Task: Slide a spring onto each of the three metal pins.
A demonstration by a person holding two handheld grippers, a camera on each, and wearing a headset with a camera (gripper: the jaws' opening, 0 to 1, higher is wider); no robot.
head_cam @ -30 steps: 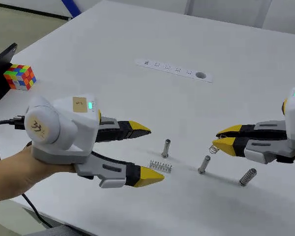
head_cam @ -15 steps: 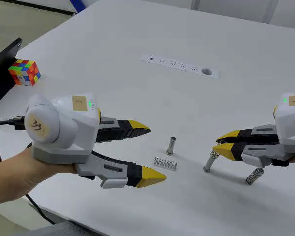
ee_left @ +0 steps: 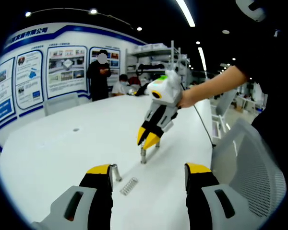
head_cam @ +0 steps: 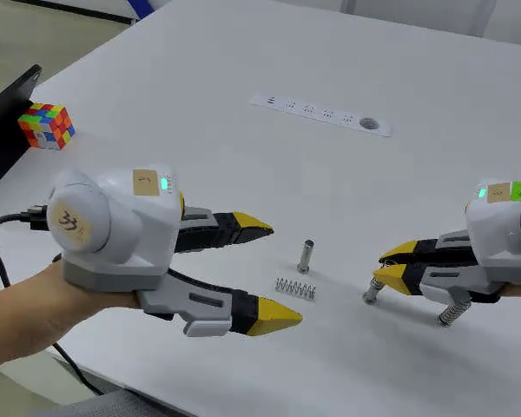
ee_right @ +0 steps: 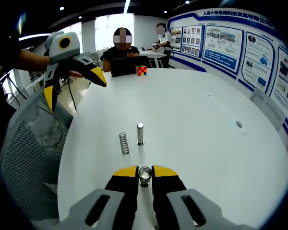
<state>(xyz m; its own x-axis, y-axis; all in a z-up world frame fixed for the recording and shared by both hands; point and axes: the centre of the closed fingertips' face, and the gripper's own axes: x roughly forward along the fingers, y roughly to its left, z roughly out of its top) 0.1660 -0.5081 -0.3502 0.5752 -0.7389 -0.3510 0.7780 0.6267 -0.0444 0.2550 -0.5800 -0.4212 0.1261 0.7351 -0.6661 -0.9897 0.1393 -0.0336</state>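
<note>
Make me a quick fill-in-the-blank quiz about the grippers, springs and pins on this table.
The left gripper has its jaws ____.
The right gripper is shut on a spring that sits over a ____.
The loose spring lies beside a bare pin that stands ____.
Missing words: open; pin; upright.

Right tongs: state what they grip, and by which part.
The right tongs are shut on the small metal coil spring, pinching its upper end as it sits over a short metal pin. The left tongs are open, holding nothing.
</note>
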